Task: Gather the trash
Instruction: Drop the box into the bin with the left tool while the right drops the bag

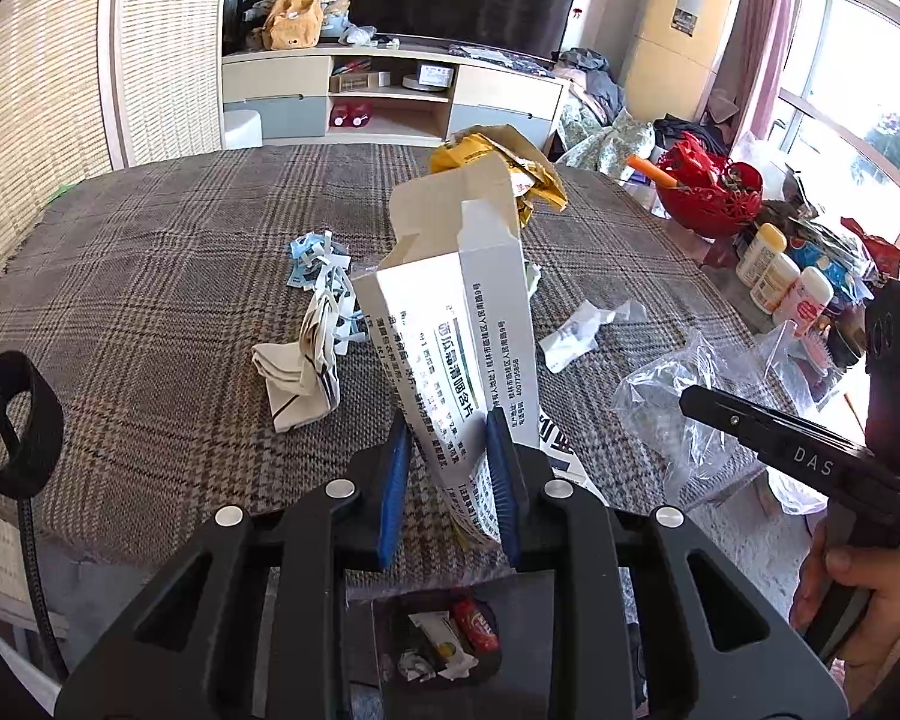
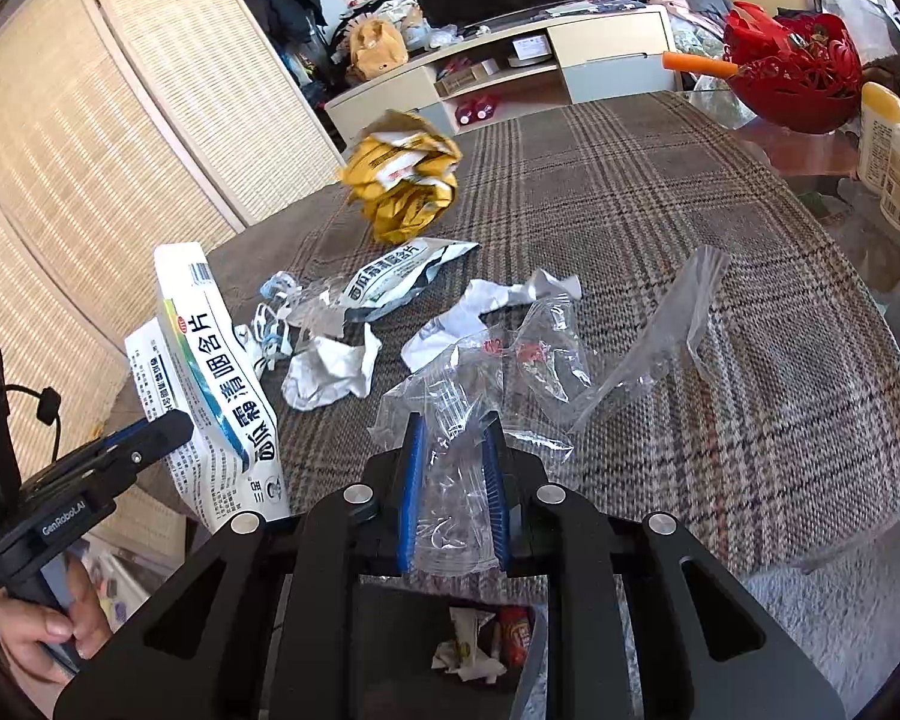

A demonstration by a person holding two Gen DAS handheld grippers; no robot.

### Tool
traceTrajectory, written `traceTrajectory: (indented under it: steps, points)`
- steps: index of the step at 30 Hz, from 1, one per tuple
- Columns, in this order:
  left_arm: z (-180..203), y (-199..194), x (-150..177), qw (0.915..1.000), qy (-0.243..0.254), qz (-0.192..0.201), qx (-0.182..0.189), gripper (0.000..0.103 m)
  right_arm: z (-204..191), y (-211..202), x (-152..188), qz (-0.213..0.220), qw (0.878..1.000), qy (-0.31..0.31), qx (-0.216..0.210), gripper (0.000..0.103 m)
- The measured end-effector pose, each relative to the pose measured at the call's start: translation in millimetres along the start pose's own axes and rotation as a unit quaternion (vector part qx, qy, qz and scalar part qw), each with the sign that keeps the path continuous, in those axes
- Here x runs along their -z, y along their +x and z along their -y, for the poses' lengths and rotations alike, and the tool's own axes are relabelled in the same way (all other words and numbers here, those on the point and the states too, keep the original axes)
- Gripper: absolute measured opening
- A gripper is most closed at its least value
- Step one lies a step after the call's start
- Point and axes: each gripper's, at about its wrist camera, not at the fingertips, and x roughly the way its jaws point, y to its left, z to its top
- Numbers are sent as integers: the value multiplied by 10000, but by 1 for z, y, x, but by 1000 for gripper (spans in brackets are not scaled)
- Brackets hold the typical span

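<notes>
My left gripper (image 1: 447, 450) is shut on a white medicine box (image 1: 456, 324) with an open flap, held above the table's near edge; the box also shows in the right wrist view (image 2: 210, 372). My right gripper (image 2: 453, 450) is shut on a clear plastic bag (image 2: 492, 372), also visible in the left wrist view (image 1: 672, 414). A dark trash bin (image 1: 450, 636) with some wrappers inside sits below both grippers (image 2: 480, 642). On the plaid tablecloth (image 2: 660, 228) lie a crumpled yellow wrapper (image 2: 405, 174), white paper scraps (image 2: 330, 369) and a torn foil pouch (image 2: 402, 279).
A red basket (image 2: 792, 78) and white bottles (image 1: 780, 276) stand at the table's right side. Blue-white scraps (image 1: 318, 264) and a folded paper (image 1: 300, 372) lie left of centre. A TV cabinet (image 1: 390, 90) stands beyond the table.
</notes>
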Motion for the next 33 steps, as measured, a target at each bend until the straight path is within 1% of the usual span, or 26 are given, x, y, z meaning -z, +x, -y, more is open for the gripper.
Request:
traceTrajectory:
  steps: [5, 10, 17, 21, 25, 29, 33]
  points:
    - [3, -24, 26, 9999, 6, 5, 116, 21, -9, -16, 25, -44, 9999, -99, -34, 20]
    - [10, -40, 53, 9998, 81, -69, 182, 19, -16, -29, 53, -84, 9998, -181, -41, 20]
    - [8, -45, 95, 9993, 104, -293, 201, 17, -23, -41, 86, -201, 9993, -325, -46, 20]
    - [6, -48, 116, 9991, 115, -336, 218, 16, -27, -41, 105, -296, 9988, -386, -42, 20]
    - [6, -48, 134, 9988, 190, -409, 200, 16, -30, -32, 122, -461, 9981, -410, -51, 20]
    - [3, -36, 148, 9979, 137, -610, 171, 16, -30, -19, 134, -632, 9973, -385, -21, 20]
    - [-2, -19, 164, 9958, 60, -896, 158, 16, -29, -6, 148, -812, 9961, -346, 92, 20]
